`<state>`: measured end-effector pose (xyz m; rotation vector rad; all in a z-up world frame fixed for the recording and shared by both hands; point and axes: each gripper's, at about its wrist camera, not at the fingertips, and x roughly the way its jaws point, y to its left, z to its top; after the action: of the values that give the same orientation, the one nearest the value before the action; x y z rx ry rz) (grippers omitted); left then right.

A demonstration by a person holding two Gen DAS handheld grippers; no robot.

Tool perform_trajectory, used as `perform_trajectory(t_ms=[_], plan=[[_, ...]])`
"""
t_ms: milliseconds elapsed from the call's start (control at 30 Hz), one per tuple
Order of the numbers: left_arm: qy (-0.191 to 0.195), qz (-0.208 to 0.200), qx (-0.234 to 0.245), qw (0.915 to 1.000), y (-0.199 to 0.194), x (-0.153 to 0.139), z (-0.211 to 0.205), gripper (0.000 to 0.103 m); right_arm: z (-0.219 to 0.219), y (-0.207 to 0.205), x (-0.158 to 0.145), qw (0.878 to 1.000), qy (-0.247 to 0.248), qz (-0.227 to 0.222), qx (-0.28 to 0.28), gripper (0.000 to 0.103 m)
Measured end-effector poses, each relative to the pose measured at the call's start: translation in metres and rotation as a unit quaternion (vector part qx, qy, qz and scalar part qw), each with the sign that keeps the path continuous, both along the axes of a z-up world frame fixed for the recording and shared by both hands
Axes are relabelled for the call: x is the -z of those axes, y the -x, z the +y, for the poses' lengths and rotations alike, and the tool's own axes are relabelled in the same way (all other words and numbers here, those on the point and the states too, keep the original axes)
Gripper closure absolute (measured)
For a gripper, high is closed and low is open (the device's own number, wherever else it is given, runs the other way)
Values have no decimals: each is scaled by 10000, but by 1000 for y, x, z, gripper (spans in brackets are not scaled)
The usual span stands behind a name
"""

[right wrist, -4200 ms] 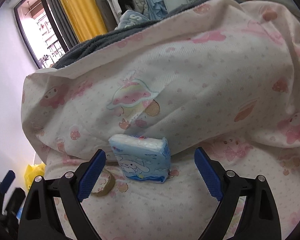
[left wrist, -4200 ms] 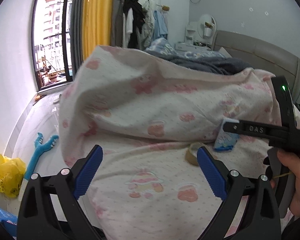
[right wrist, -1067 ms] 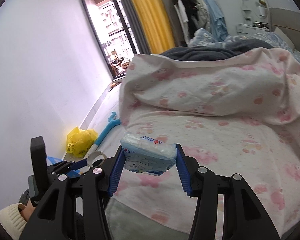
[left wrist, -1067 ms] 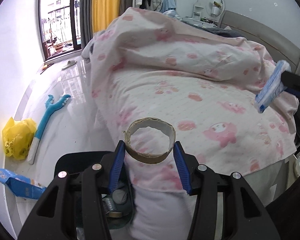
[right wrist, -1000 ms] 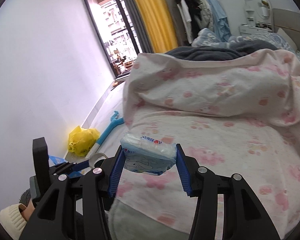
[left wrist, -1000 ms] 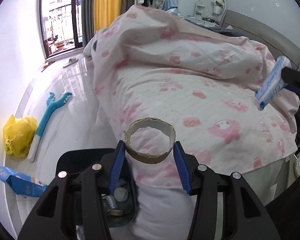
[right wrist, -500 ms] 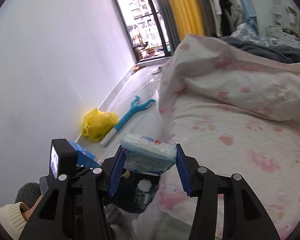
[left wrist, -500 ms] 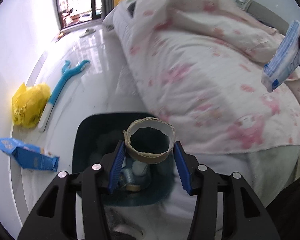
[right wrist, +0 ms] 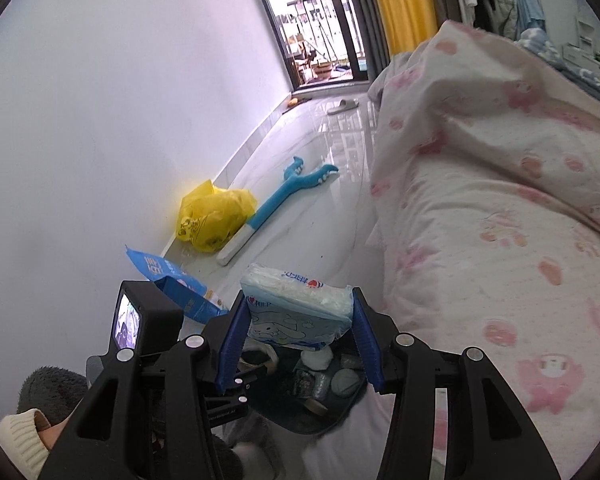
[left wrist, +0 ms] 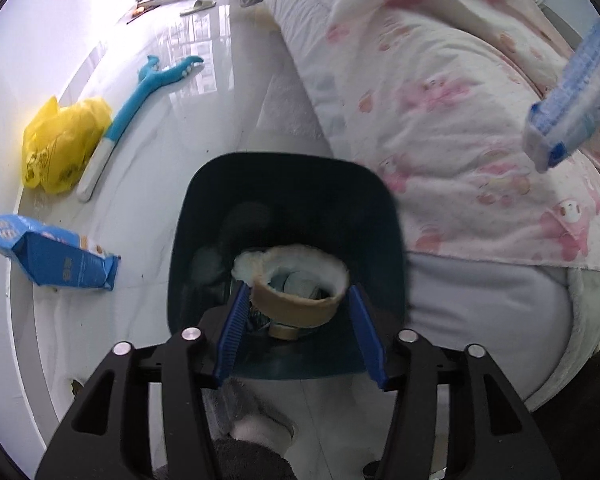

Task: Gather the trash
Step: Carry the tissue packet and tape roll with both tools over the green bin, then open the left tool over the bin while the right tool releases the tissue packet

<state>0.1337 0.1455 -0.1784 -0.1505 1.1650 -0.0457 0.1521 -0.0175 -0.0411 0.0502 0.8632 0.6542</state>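
The cardboard tape ring [left wrist: 300,296] is hanging over the dark bin [left wrist: 384,216], between the pads of the left tongs [left wrist: 300,332], whose jaws are opening; it looks already let go, though blur makes that uncertain. The right tongs [right wrist: 298,344] are clenching a tissue pack [right wrist: 296,312] above the same bin. A blue packet [left wrist: 48,256] and a yellow bag [left wrist: 60,144] are lying on the floor [left wrist: 148,208] beside the bed [left wrist: 460,120].

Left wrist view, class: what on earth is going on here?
A person is clearing rubbish with two handheld grippers. The left gripper is opening over the dark bin beside the bed, and the cardboard tape ring sits between its pads with gaps either side, seemingly dropping in. The right gripper holds a tissue pack above the same bin. A blue packet and yellow bag lie on the floor.
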Motion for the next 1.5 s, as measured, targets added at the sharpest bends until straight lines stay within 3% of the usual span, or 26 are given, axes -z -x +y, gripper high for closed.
perform_trajectory(t_ms=[67, 267, 567, 1033, 1233, 1367, 1500], plan=[[-9, -58, -26, 10000, 4, -2, 6, 32, 8, -4, 6, 10000, 38, 63, -12, 52], [-99, -383, -115, 9991, 20, -19, 26, 21, 33, -12, 27, 9994, 201, 287, -60, 52], [-260, -1084, -306, 9933, 45, -49, 48, 19, 66, -25, 65, 9961, 431, 762, -83, 52], [-629, -2653, -390, 9613, 77, -121, 48, 14, 95, -32, 115, 9878, 1041, 1148, -129, 52], [-698, -3042, -303, 9496, 86, -140, 41, 14, 99, -31, 132, 9836, 1242, 1297, -148, 52], [-695, -3123, -281, 9470, 88, -147, 37, 14, 102, -31, 132, 9825, 1270, 1352, -155, 50], [-670, -3197, -179, 9450, 91, -159, 30, 10, 104, -27, 129, 9824, 1343, 1285, -189, 38]])
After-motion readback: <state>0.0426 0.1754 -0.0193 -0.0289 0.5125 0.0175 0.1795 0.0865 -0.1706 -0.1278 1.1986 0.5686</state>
